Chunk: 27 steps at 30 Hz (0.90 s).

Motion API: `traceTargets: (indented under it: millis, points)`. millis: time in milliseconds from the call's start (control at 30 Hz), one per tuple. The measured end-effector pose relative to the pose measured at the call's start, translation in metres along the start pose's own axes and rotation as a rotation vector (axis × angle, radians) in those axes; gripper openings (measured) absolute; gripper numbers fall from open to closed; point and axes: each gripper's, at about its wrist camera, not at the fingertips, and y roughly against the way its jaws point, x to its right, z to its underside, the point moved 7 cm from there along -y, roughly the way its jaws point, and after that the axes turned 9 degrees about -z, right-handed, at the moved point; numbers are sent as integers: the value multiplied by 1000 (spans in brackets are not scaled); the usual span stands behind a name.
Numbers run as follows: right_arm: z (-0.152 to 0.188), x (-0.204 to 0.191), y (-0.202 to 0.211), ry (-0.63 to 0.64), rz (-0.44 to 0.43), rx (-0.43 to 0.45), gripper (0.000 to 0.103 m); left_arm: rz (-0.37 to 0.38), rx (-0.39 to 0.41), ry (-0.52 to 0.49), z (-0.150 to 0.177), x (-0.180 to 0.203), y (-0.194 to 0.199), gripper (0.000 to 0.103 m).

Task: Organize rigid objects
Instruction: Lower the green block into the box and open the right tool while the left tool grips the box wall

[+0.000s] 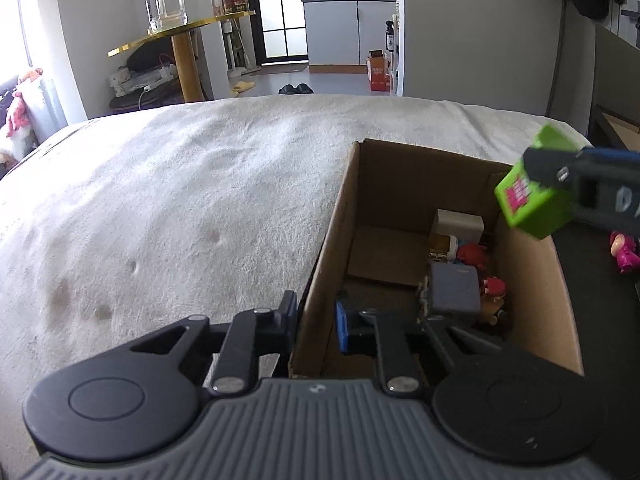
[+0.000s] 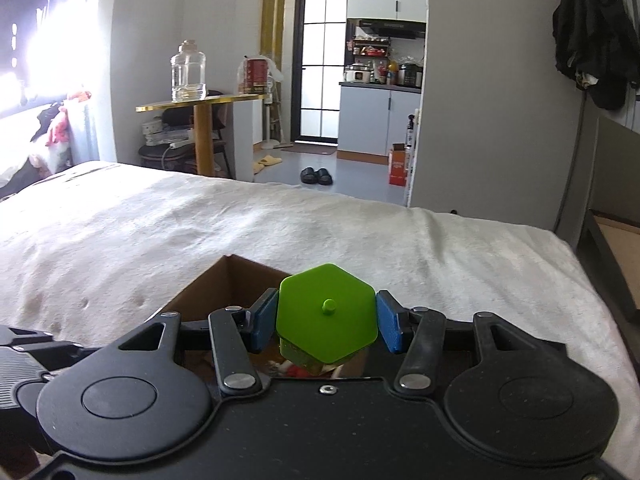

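An open cardboard box stands on the white blanket. My left gripper straddles the box's near left wall, one finger outside and the blue pad inside, shut on the cardboard. Inside the box lie a grey-blue cube, a beige block and small red toys. My right gripper is shut on a green hexagonal container. In the left wrist view that green container, with a pink label, hangs over the box's right wall.
The white blanket covers the bed to the left of and beyond the box. A pink figurine lies on a dark surface right of the box. Past the bed stand a gold side table with a glass jar, and a kitchen doorway.
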Motion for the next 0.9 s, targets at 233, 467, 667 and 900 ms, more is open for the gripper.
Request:
traceTargets:
  millis: [233, 467, 667, 900]
  points:
    - [11, -21, -16, 19, -43, -49, 51, 24, -8, 16, 2, -4, -5, 14]
    - [12, -31, -30, -2, -64, -62, 51, 35, -8, 17, 1, -5, -7, 14]
    - [7, -39, -37, -15, -102, -52, 55, 30, -12, 15, 1, -3, -7, 14]
    - [19, -24, -26, -30, -80, -82, 55, -4, 2, 2, -4, 1, -4, 15]
